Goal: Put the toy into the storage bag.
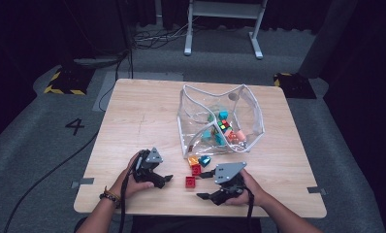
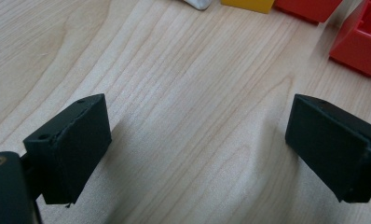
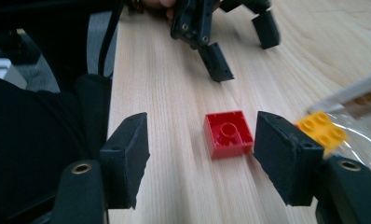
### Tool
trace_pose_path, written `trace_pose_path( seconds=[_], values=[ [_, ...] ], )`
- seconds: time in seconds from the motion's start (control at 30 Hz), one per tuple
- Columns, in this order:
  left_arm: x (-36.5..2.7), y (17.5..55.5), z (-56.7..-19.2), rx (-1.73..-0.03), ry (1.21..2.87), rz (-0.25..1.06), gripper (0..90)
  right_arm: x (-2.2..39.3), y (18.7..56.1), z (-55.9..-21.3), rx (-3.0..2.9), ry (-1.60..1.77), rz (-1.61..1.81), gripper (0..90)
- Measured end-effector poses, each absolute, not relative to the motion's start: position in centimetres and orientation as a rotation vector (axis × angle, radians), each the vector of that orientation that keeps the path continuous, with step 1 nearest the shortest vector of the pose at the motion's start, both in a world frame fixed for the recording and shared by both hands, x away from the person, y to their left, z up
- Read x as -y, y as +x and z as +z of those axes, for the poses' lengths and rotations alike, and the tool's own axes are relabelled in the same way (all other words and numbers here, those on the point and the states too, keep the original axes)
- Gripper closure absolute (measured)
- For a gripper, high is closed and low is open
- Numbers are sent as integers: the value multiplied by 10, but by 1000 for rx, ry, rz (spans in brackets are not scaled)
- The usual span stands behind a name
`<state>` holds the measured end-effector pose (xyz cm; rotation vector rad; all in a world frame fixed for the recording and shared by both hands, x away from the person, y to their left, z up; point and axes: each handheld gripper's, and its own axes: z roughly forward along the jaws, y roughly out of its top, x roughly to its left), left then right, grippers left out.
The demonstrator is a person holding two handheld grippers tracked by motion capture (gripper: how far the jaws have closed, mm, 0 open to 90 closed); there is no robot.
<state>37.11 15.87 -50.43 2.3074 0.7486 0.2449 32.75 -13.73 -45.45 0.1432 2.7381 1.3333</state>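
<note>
A red brick (image 1: 190, 182) lies on the wooden table (image 1: 142, 116) between my two grippers. In the right gripper view this red brick (image 3: 228, 134) is upside down, hollow side up, between the jaws and close to the right-hand one. My right gripper (image 1: 204, 185) (image 3: 200, 154) is open around it, and the pads do not press on it. My left gripper (image 1: 164, 170) (image 2: 197, 149) is open over bare wood, nothing between its jaws. A yellow brick (image 3: 321, 128) lies just beyond the right jaw.
A clear plastic bag (image 1: 249, 107) holding several coloured bricks stands at mid-table. In front of it lie a second red brick (image 1: 196, 169), an orange-yellow brick (image 1: 193, 160) and a teal brick (image 1: 204, 160). The table's near edge runs just below both hands.
</note>
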Motion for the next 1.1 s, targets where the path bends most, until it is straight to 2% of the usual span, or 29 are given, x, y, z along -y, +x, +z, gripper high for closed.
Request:
trace_pose_path(
  seconds=[0.27, 0.67, 0.73, 0.9, 1.1],
  values=[
    [-159, 371, -504, -748, 2308, 245, 70, 100, 341, -471, -2761, 60, 1246, 361],
    [-159, 371, -504, -751, 2308, 242, 70, 83, 356, -487, -2820, 85, 1139, 369],
    [-159, 371, -504, -749, 2311, 242, 70, 83, 357, -490, -2829, 86, 1122, 410],
    [-159, 371, -504, -749, 2310, 242, 70, 87, 354, -492, -2841, 80, 1109, 579],
    [-159, 371, -504, -749, 2309, 242, 70, 91, 350, -489, -2850, 74, 1102, 592]
  ],
)
